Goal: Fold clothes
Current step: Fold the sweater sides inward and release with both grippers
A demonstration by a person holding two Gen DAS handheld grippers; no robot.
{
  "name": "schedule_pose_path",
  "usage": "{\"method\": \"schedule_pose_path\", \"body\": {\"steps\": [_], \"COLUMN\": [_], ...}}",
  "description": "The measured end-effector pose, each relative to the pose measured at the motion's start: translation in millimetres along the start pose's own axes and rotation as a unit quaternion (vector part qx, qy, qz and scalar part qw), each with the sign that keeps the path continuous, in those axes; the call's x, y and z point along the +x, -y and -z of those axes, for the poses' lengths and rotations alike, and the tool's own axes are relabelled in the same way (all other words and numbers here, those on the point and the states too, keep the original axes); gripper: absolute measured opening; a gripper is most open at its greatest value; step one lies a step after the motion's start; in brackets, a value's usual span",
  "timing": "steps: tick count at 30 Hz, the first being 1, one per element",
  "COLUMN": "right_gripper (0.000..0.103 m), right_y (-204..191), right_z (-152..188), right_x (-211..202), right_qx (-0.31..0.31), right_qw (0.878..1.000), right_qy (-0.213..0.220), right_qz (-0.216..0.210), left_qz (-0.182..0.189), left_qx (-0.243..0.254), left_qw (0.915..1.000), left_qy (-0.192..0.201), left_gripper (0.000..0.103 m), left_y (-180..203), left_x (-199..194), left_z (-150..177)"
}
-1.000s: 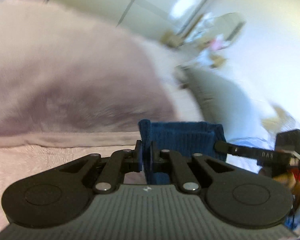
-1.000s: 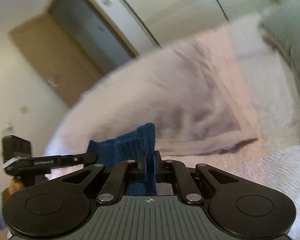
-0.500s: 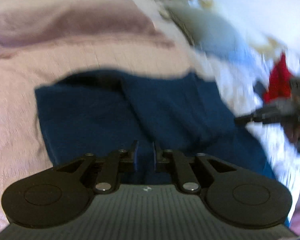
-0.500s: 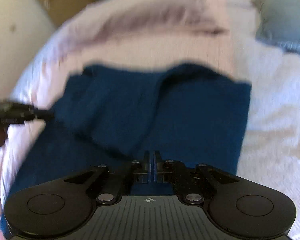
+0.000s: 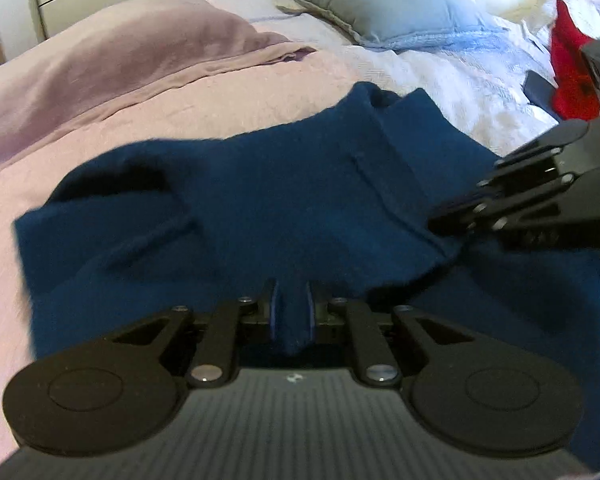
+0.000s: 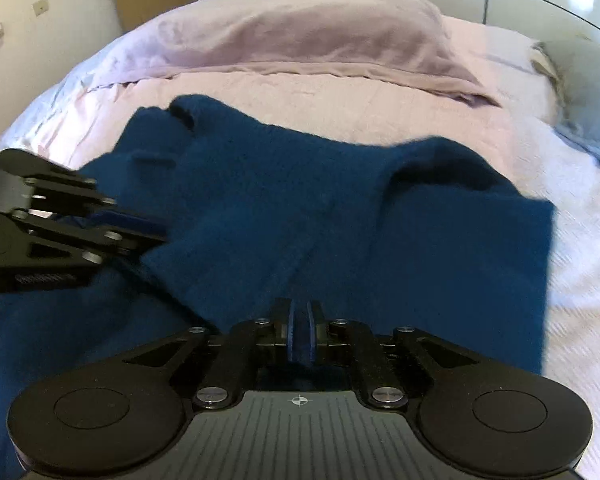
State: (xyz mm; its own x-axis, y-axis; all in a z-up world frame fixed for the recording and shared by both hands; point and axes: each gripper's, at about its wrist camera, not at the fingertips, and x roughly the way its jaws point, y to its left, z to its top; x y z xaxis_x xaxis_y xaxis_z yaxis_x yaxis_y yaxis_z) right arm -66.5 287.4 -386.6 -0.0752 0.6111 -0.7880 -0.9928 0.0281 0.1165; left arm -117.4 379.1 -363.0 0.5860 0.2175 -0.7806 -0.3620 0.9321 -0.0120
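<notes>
In the left wrist view, the left tongs (image 5: pixel 291 310) sit at 6 o'clock, their two pads narrowly parted with a fold of the dark blue sweater (image 5: pixel 268 208) pinched between them. The right wrist view shows the same for the right tongs (image 6: pixel 299 330): pads drawn close, gripping a thin ridge of the blue knit.

Beyond both, the sweater lies spread across the bed (image 5: pixel 228 104), rumpled, with one layer turned over another; a raised fold edge runs from the tongs toward 12 o'clock. In the left view the right tongs enter at 3 o'clock, low over the cloth; whether they touch it there I cannot tell. In the right view the left tongs come in at 9 o'clock, beside the folded edge.

Farther off, a mauve blanket (image 6: pixel 300 36) is bunched at 12 o'clock on the pale pink bedspread. A grey pillow (image 5: pixel 384 4) lies at 1 o'clock in the left view, and a red cloth (image 5: pixel 568 76) shows at 2 o'clock near the frame edge.
</notes>
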Motion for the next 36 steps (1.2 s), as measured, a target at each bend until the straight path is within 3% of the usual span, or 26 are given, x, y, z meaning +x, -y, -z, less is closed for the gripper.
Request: {"method": "schedule_pose_path", "body": {"steps": [5,8,10,11,12,17,22,25,28,31,34,36], "right_gripper": [0.010,0.012,0.025,0.037,0.042,0.044,0.045,0.045,0.045,0.045,0.056,0.057], "right_y": [12.5,9.3,2.4,-3.8,-10.0,-50.1,-86.2,-101.9,-114.1,-120.2,-119.0,-119.0], "right_z": [11.1,25.9,41.3,57.4,73.4,154.0,224.3,221.6,199.1,174.6,178.9,201.7], "right_x": [-31.1,-59.3,-69.8,-77.0,-84.1,-129.8,-186.6,-206.3,-212.7,-199.5,-174.9,-161.5], "right_qx": [0.030,0.053,0.084,0.094,0.105,0.135,0.183,0.204,0.187,0.171,0.173,0.183], "right_qw": [0.999,0.998,0.996,0.994,0.993,0.983,0.964,0.956,0.962,0.965,0.963,0.955], "right_qy": [-0.028,-0.020,-0.026,-0.032,-0.038,-0.080,-0.134,-0.136,-0.092,-0.066,-0.081,-0.127], "right_qz": [0.025,0.024,0.025,0.034,0.043,0.093,0.141,0.161,0.177,0.188,0.192,0.196], "left_qz": [-0.044,-0.046,-0.043,-0.042,-0.041,-0.041,-0.034,-0.029,-0.024,-0.038,-0.049,-0.063], "left_qx": [0.010,-0.011,-0.028,-0.035,-0.041,-0.051,-0.110,-0.108,-0.125,-0.148,-0.189,-0.194], "left_qw": [0.9988,0.9986,0.9982,0.9978,0.9973,0.9955,0.9885,0.9887,0.9894,0.9859,0.9740,0.9715], "left_qy": [-0.017,-0.023,-0.031,-0.038,-0.045,-0.068,-0.098,-0.100,-0.070,-0.067,-0.115,-0.122], "left_gripper": [0.014,0.014,0.014,0.014,0.014,0.015,0.014,0.014,0.016,0.017,0.018,0.019], "left_y": [5.3,8.5,11.8,13.7,15.6,25.4,23.9,32.3,35.8,38.4,43.1,53.3], "left_x": [-40.2,-65.4,-80.2,-86.5,-92.5,-140.7,-201.7,-225.1,-230.8,-216.3,-196.1,-199.8], "left_z": [15.0,34.8,51.7,62.3,75.3,148.9,205.1,198.7,181.1,167.6,179.1,198.4]}}
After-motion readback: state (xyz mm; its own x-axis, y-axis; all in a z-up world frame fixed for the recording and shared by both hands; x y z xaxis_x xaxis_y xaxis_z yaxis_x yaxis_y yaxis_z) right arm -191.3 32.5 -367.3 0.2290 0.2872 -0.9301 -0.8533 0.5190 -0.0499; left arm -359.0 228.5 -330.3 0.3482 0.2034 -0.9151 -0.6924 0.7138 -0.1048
